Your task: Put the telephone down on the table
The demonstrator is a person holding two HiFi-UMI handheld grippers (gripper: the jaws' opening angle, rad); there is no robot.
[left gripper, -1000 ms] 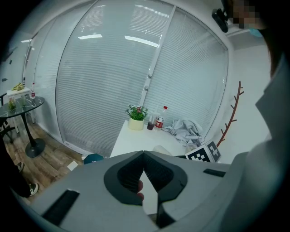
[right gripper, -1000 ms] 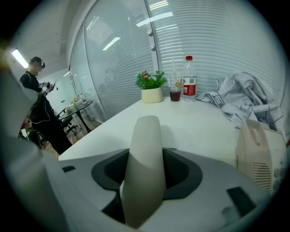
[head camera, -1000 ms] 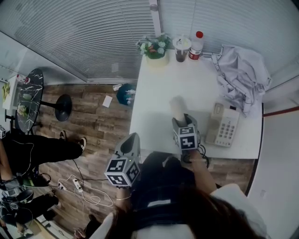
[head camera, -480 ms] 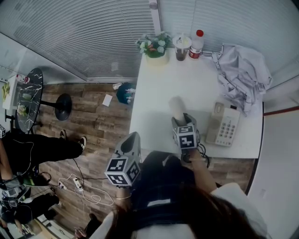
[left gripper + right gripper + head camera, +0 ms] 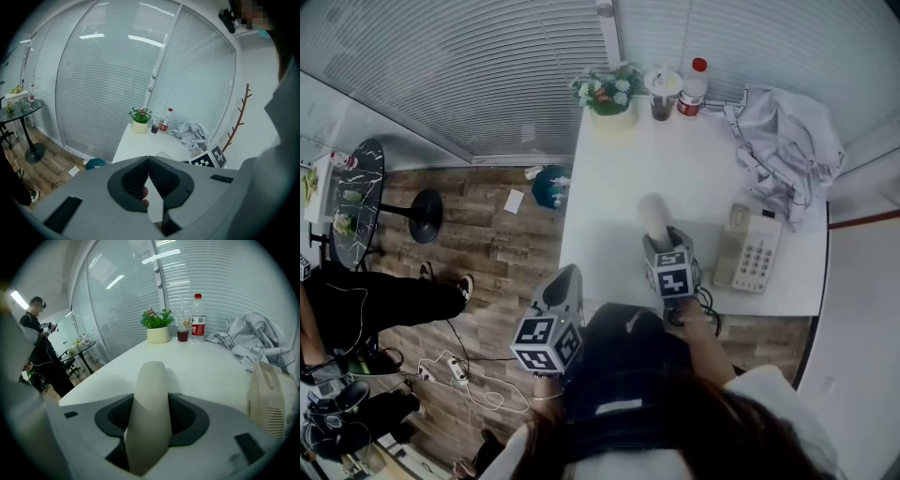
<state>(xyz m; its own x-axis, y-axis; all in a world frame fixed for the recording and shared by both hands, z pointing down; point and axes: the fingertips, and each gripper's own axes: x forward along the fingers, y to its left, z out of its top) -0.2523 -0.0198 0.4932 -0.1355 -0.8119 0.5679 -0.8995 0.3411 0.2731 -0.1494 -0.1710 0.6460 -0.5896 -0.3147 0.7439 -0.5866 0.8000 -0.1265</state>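
Observation:
A cream telephone handset stands nearly upright between the jaws of my right gripper, which is shut on it over the near part of the white table. Whether its lower end touches the tabletop is hidden. The telephone base with its keypad lies on the table to the right, handset cradle bare. My left gripper hangs off the table's near left corner over the wooden floor, its jaw tips touching and holding nothing.
At the table's far edge stand a potted plant, a dark drink cup and a red-capped bottle. A crumpled grey garment covers the far right corner. A round black table and seated people are at the left.

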